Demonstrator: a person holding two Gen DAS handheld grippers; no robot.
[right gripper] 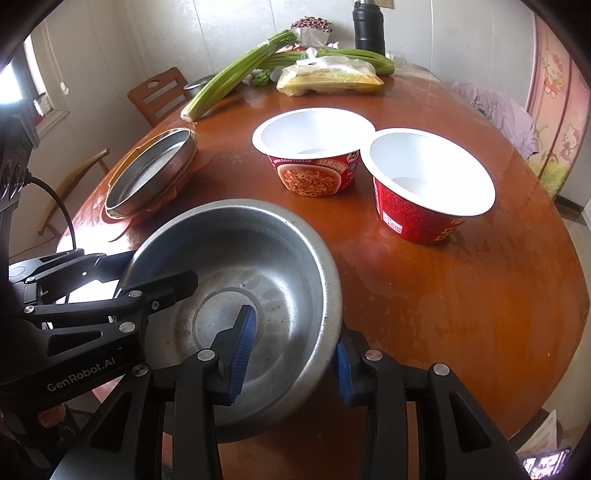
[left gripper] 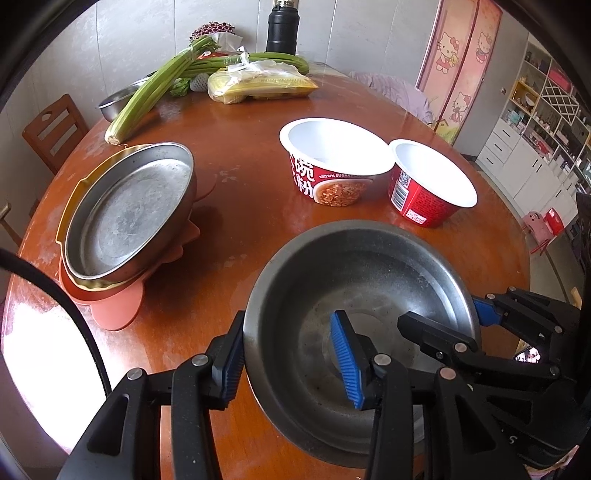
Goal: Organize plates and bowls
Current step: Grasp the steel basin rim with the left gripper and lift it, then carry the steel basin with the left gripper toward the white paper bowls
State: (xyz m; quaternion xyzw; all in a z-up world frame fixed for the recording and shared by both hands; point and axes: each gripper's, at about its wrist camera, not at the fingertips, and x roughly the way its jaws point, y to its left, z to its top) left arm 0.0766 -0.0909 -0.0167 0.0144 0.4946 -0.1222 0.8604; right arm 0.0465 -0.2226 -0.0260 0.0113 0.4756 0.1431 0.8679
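A large steel bowl (left gripper: pixel 369 266) (right gripper: pixel 258 240) sits at the near edge of the round wooden table (left gripper: pixel 240 155). My left gripper (left gripper: pixel 288 317) (right gripper: pixel 162 266) straddles the bowl's left rim, one pad outside and one inside, and stands open. My right gripper (right gripper: pixel 295 325) (left gripper: pixel 441 312) straddles the right rim the same way, also open. A shallow steel plate (left gripper: pixel 129 210) (right gripper: pixel 151 173) lies on a yellow plate and a pink mat at the left. Two empty red paper bowls (left gripper: pixel 332 147) (left gripper: pixel 432 170) (right gripper: pixel 314 129) (right gripper: pixel 424 166) stand side by side behind the steel bowl.
At the table's far side lie celery stalks (left gripper: pixel 155 88), a bagged yellow pack (left gripper: pixel 258 85), a steel basin (left gripper: pixel 114 103) and a black flask (left gripper: pixel 282 29). A wooden chair (left gripper: pixel 55 129) stands at the left. Bare tabletop stretches between the plate stack and the paper bowls.
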